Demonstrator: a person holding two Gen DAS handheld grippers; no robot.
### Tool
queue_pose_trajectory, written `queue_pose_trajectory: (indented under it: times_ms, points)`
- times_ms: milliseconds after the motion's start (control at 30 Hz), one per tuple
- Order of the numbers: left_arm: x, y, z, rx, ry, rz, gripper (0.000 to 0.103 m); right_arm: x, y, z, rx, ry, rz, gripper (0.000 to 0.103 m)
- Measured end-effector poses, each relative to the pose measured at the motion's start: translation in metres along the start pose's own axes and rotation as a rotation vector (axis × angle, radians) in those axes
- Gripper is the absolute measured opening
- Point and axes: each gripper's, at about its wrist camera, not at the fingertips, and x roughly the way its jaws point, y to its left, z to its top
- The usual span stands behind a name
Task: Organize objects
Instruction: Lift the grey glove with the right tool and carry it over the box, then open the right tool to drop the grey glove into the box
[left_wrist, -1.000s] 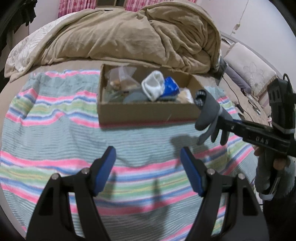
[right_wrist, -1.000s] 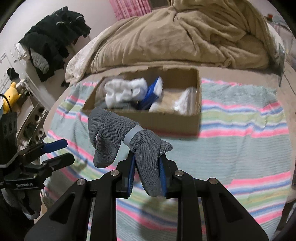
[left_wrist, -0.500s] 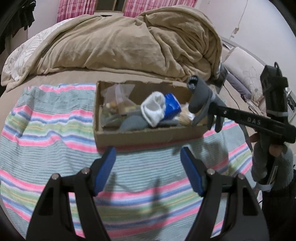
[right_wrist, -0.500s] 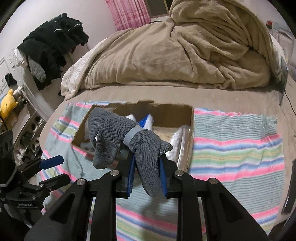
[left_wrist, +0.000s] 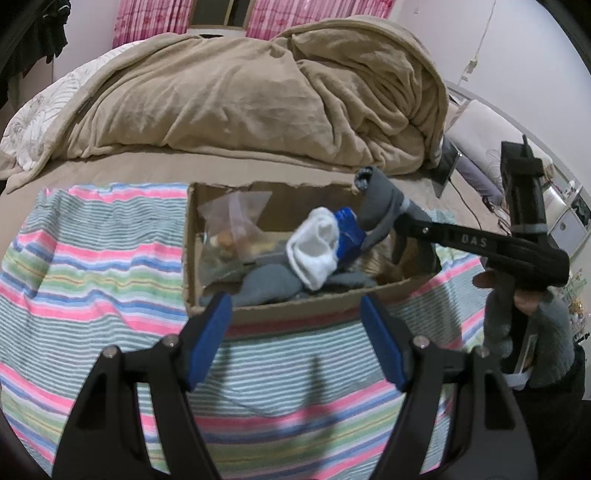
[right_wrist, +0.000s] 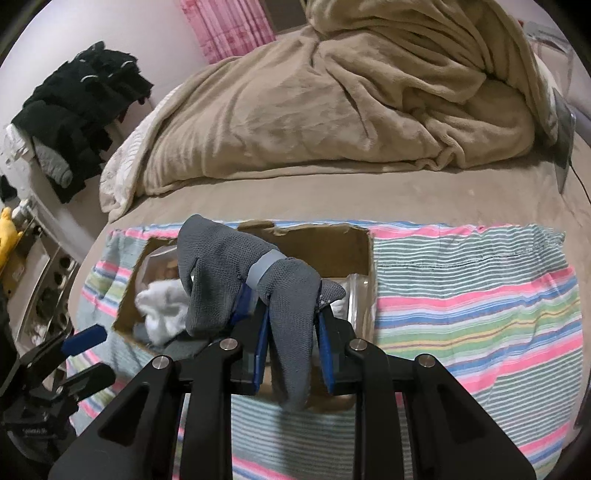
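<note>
My right gripper (right_wrist: 293, 325) is shut on a grey knit glove (right_wrist: 236, 280) and holds it over the right part of an open cardboard box (right_wrist: 332, 243). In the left wrist view the same glove (left_wrist: 380, 210) hangs from the right gripper (left_wrist: 400, 218) above the box (left_wrist: 295, 310). The box holds white socks (left_wrist: 316, 247), a blue item (left_wrist: 349, 232), grey cloth (left_wrist: 273, 284) and a clear plastic bag (left_wrist: 236, 218). My left gripper (left_wrist: 295, 336) is open and empty, just in front of the box's near wall.
The box sits on a striped cloth (left_wrist: 92, 266) spread on a bed. A bunched tan blanket (left_wrist: 258, 96) lies behind it. Dark clothes (right_wrist: 74, 110) hang at the left wall. A pillow (left_wrist: 484, 147) and cables lie at the right.
My right gripper has carried the glove from in front of the box to above its inside. My left gripper has moved closer to the box's front wall.
</note>
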Motion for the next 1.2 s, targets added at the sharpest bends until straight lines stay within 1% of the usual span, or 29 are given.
queue_pose_trajectory:
  times_ms: [133, 233, 300, 367, 400, 467, 533, 633, 1000, 1200]
  points:
    - [0.004, 0.006, 0.002, -0.014, -0.002, 0.009, 0.074, 0.011, -0.009, 0.000, 0.044, 0.013, -0.037, 0.028]
    - [0.005, 0.010, 0.003, -0.020, -0.002, 0.014, 0.074, 0.013, -0.007, -0.003, 0.038, 0.015, -0.043, 0.028]
    - [0.006, 0.011, 0.002, -0.020, 0.001, 0.015, 0.074, 0.014, -0.004, -0.005, 0.024, 0.009, -0.050, 0.033]
    - [0.006, 0.011, 0.002, -0.021, 0.001, 0.014, 0.074, 0.013, 0.000, -0.006, 0.013, 0.007, -0.048, 0.041]
    - [0.006, 0.012, 0.002, -0.021, 0.000, 0.014, 0.074, 0.012, 0.002, -0.007, 0.007, 0.003, -0.049, 0.042]
    - [0.005, 0.011, 0.001, -0.020, -0.001, 0.014, 0.074, 0.011, 0.007, -0.008, -0.008, -0.003, -0.052, 0.051]
    - [0.004, 0.011, 0.001, -0.021, -0.002, 0.013, 0.074, 0.009, 0.013, -0.010, -0.029, -0.009, -0.061, 0.057]
    - [-0.001, 0.009, -0.001, -0.018, -0.008, 0.012, 0.074, 0.003, 0.020, -0.015, -0.045, -0.015, -0.070, 0.062]
    - [-0.023, 0.001, -0.009, -0.010, -0.024, 0.003, 0.074, -0.024, 0.030, -0.027, -0.070, -0.042, -0.103, 0.062]
    - [-0.037, -0.005, -0.013, -0.003, -0.036, 0.000, 0.074, -0.036, 0.036, -0.035, -0.079, -0.046, -0.099, 0.062]
